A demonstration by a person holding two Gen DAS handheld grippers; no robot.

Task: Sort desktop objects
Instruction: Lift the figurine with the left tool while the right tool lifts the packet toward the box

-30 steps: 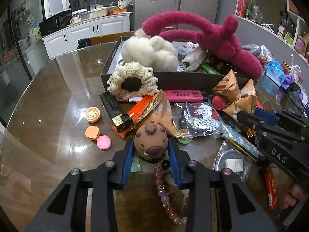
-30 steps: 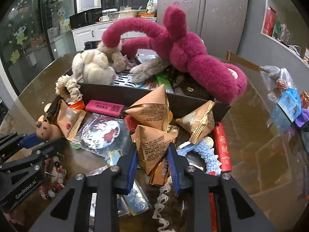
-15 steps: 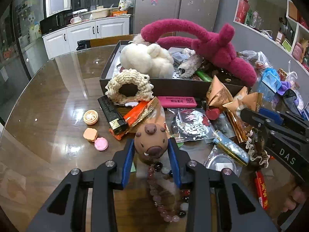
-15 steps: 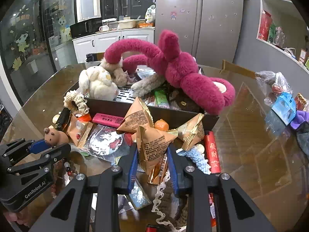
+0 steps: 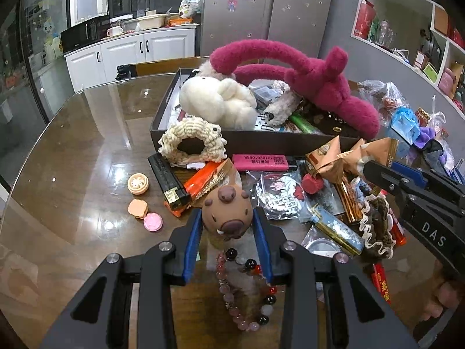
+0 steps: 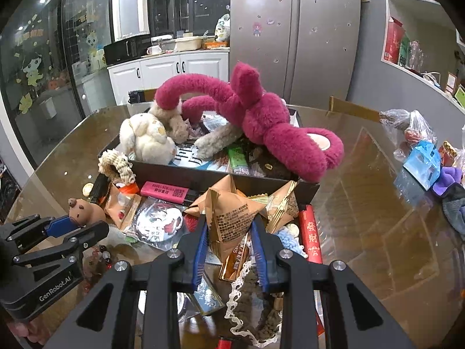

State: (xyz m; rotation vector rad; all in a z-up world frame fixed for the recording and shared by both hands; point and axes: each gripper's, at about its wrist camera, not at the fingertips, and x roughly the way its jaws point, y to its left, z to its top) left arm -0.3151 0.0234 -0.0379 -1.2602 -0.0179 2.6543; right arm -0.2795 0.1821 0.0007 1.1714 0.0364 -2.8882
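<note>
1. Left wrist: brown capybara toy, round-snouted, sits clamped between the left gripper pads above a bead bracelet; the box lies at 12 o'clock.
2. Right wrist: right gripper, angled downward, grasps a tan pyramid packet over the clutter; the box lies at 12 o'clock.

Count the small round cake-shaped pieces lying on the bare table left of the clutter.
3. A tan one sits nearest the black bar; an orange one lies below it, touching a pink one. More may be hidden under the pile.
</note>
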